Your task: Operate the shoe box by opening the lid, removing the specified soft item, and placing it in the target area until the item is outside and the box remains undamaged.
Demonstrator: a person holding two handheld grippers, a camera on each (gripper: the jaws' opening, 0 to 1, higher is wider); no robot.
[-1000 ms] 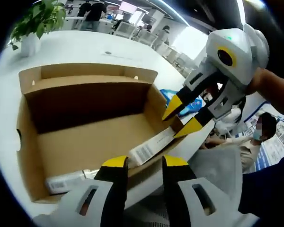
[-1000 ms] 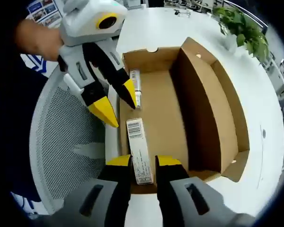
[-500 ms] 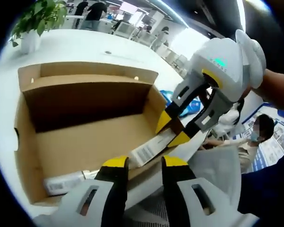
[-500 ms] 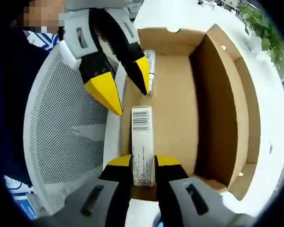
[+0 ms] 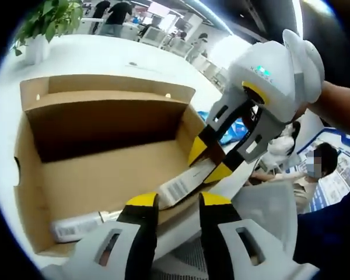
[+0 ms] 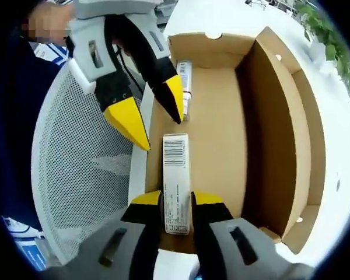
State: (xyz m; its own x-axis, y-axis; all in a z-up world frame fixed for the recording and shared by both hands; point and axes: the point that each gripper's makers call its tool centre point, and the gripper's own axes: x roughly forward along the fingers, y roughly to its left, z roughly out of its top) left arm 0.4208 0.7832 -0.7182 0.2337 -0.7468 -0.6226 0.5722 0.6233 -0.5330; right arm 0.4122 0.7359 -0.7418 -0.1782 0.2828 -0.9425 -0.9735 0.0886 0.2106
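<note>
An open cardboard shoe box (image 5: 105,163) sits on a white table (image 5: 93,58), its lid folded back on the far side, as a person works over it with two hand-held grippers. In the left gripper view, the left gripper (image 5: 172,201) hovers at the box's near wall with its yellow-tipped jaws a little apart and nothing between them, just above a white barcode label (image 5: 184,184) stuck on that wall. Just beyond, the right gripper (image 5: 210,160) comes in from the right, its jaws straddling the near right rim of the box where the label ends; whether they press the cardboard cannot be told. In the right gripper view, the right gripper (image 6: 176,201) has its jaws narrowly apart on either side of the label's (image 6: 175,175) near end, while the left gripper (image 6: 149,114) hangs with its jaws spread over the box edge (image 6: 154,116). A second white labelled strip (image 5: 76,224) lies low in the box's near left corner. The box floor is bare brown cardboard; no soft item can be made out inside. A white mesh chair (image 6: 81,175) stands beside the table, and a potted plant (image 5: 38,32) sits at the far left.
</note>
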